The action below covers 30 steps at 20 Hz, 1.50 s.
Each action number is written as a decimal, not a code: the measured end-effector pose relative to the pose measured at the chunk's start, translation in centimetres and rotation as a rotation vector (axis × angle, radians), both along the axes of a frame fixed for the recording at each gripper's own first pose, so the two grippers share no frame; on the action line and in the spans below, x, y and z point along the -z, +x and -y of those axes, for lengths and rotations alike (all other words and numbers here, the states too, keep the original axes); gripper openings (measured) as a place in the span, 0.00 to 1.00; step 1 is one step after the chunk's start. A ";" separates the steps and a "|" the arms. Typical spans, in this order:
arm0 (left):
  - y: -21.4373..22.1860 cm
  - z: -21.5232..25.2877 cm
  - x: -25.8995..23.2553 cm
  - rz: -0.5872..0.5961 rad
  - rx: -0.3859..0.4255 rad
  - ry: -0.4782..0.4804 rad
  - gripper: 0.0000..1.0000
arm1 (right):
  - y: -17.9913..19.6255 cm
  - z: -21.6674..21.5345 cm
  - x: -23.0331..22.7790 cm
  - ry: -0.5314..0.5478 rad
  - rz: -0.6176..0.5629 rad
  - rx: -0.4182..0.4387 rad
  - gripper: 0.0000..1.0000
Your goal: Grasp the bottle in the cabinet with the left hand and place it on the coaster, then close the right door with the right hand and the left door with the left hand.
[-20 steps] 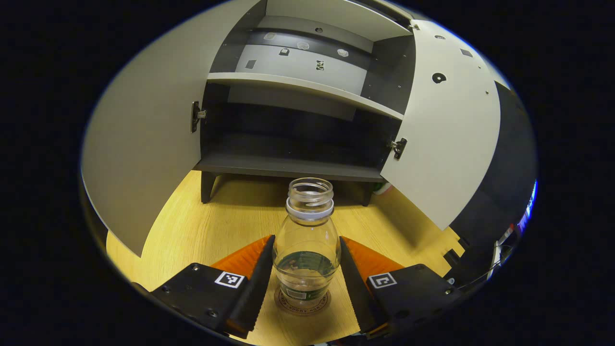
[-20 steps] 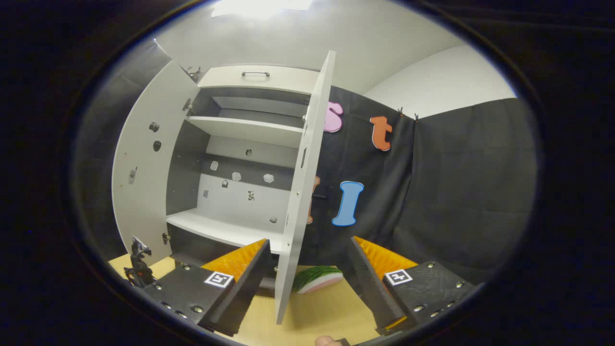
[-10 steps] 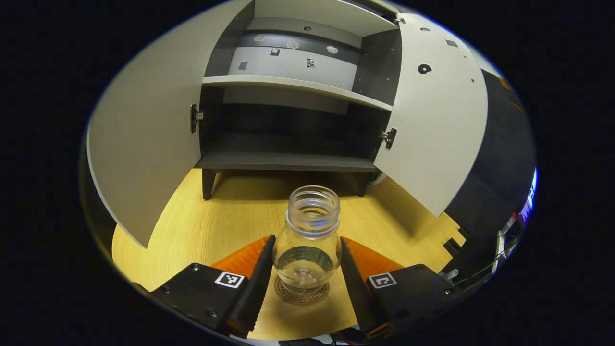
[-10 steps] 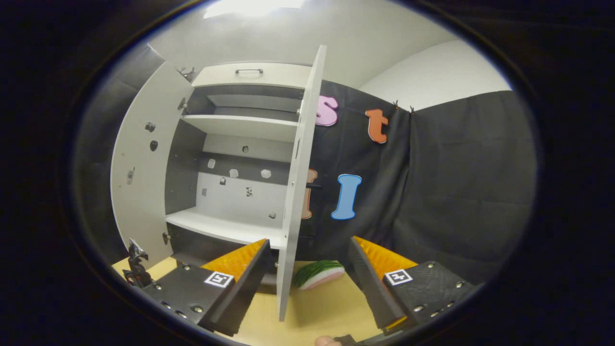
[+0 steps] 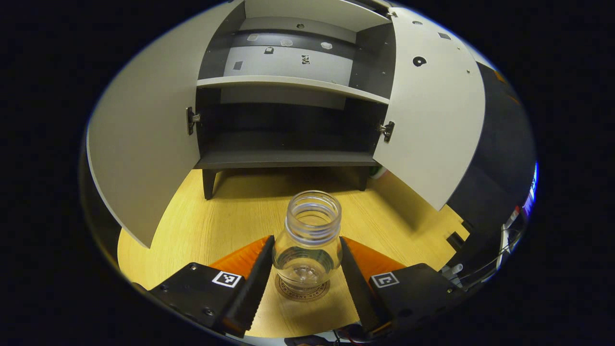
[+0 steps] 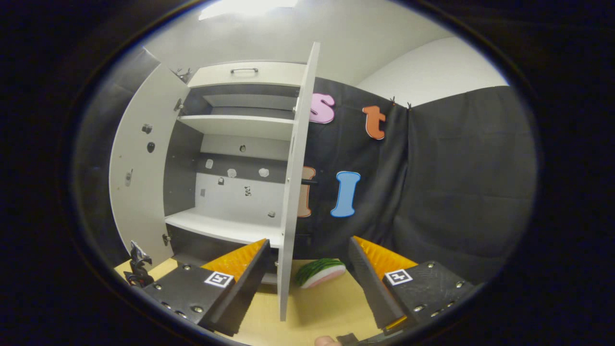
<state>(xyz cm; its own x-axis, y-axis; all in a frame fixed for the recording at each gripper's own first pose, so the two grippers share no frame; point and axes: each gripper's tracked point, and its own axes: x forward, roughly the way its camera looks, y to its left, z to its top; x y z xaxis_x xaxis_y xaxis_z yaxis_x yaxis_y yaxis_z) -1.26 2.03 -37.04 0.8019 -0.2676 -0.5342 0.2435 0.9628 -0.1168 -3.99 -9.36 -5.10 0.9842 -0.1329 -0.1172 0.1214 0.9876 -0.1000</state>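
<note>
Standing upright on the coaster [image 5: 302,290], the bottle [image 5: 307,245] sits between the left gripper [image 5: 304,278] fingers, which flank its body closely; whether they press it, cannot tell. Placement looks done. Cabinet [image 5: 288,120] doors both hang open. Right gripper [image 6: 307,288], jaws spread and empty, straddles the right door [image 6: 295,192] edge, likely lining up to push it.

Bottle [image 5: 307,242] stands on coaster [image 5: 302,291], before the open cabinet [image 5: 288,115].
</note>
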 end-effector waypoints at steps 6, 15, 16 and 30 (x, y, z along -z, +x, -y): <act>0.9 0.9 -1.2 0.025 0.003 -0.003 0.86 | 0.0 0.6 -0.1 0.000 0.002 0.022 0.97; 1.4 2.1 -3.6 0.060 0.041 0.004 0.83 | -0.3 2.1 0.1 0.039 -0.002 0.088 0.99; 1.5 2.1 -4.2 0.075 0.043 0.008 0.83 | -0.3 2.4 0.2 0.038 -0.005 0.092 0.99; 2.8 0.7 -21.5 0.379 -0.063 -0.059 0.83 | 0.5 4.6 -0.8 0.007 0.026 0.144 0.99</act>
